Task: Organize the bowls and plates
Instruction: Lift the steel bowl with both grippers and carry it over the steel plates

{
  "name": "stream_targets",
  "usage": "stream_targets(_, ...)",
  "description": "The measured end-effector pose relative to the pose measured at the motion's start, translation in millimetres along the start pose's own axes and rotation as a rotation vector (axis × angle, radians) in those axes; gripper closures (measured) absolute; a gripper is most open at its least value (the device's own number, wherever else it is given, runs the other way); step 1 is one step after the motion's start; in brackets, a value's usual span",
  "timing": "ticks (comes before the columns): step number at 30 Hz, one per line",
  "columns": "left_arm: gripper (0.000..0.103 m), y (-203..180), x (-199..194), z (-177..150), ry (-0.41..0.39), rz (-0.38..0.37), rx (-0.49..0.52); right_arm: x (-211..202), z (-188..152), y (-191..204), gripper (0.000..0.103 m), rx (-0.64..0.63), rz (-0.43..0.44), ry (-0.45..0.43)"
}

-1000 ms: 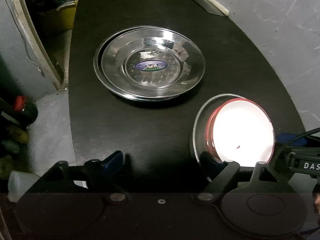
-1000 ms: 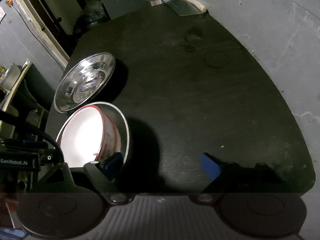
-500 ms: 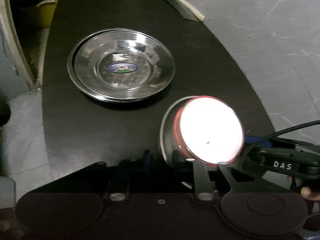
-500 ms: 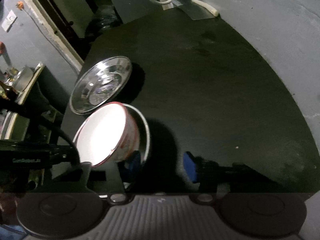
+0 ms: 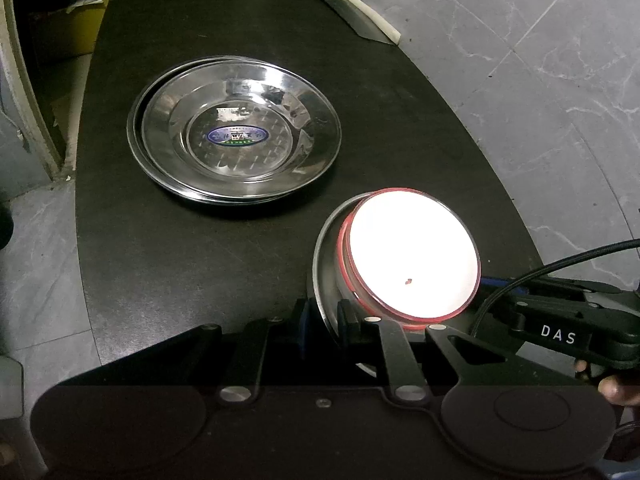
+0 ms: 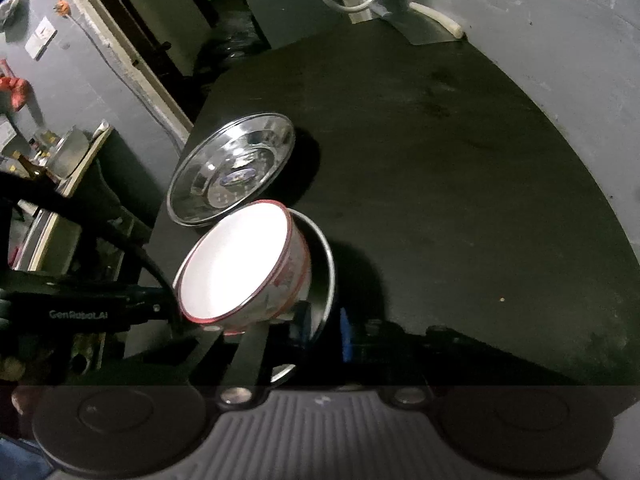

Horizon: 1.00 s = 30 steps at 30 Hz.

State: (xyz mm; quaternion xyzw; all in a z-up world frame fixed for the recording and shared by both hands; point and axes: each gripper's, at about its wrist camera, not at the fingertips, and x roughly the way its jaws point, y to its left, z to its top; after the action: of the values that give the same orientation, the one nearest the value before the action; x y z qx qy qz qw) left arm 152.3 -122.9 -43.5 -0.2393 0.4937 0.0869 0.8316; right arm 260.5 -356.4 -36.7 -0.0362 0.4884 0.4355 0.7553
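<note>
Steel bowl (image 5: 326,264), nesting a tilted red-rimmed bowl (image 5: 412,252), is pinched by left gripper (image 5: 322,320) and right gripper (image 6: 322,330) at the bench's (image 5: 200,260) near edge; uneven lifting may spill the inner bowl.

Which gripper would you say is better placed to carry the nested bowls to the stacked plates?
Left, probably. Both the left gripper and right gripper pinch the rim of the steel bowl, but the stacked steel plates lie on the left gripper's side, with bare table between.
</note>
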Motion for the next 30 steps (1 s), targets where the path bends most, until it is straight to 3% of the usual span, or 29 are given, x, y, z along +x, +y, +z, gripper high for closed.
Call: stream_targets(30, 0.087, 0.3, -0.3, -1.9, -0.002, -0.009, 0.011, 1.4, -2.1, 5.3, 0.088, 0.018, -0.03, -0.007)
